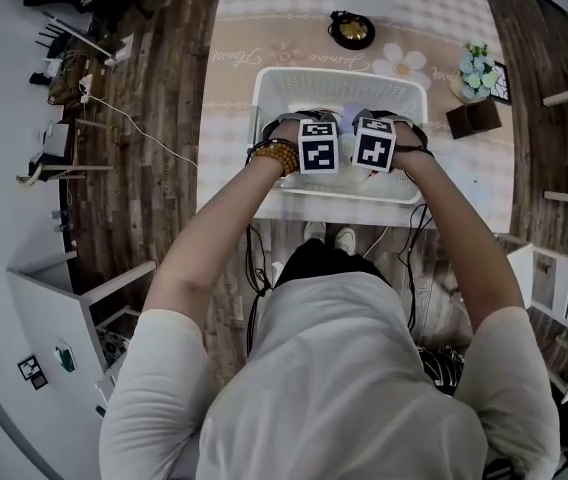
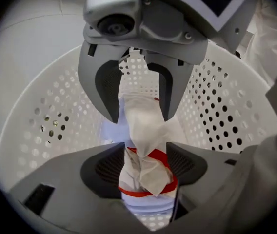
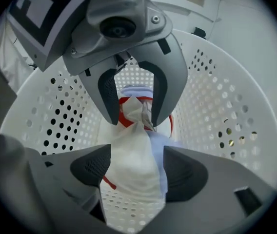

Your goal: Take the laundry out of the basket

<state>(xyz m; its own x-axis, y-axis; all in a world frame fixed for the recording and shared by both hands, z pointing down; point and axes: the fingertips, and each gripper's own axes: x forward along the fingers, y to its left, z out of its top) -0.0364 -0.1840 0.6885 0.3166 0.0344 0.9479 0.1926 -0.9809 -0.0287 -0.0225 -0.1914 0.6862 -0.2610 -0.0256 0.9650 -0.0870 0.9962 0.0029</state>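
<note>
a white perforated basket (image 1: 339,76) is seen on a table (image 1: 234,48) that is covered with a beige patterned cloth. both grippers are held down inside it, side by side and pointed steeply downward. their marker cubes (image 1: 318,146) sit just beside each other over the basket's near half. a beaded bracelet (image 1: 276,155) is worn on the left wrist.

the left gripper (image 2: 143,172) is released: its jaws are spread wide. a bunched length of laundry (image 2: 146,130) runs between the pads and is not squeezed by them. the laundry is made up of white fabric with red edging and a pale blue piece under it. it lies on the basket floor, enclosed by the perforated walls.

the right gripper (image 3: 133,172) is likewise released, with its jaws set wide apart. the same white fabric is draped through the gap between its pads, and the blue piece shows along one side. no pinch is seen there either. in each gripper view the other gripper is seen opposite, its open jaws straddling the far end of the same bundle.

beyond the basket, a dark round object (image 1: 351,30), a small flower pot (image 1: 478,68) and a brown box (image 1: 472,118) are set on the table. a dark wooden floor (image 1: 154,168) is seen around it.
</note>
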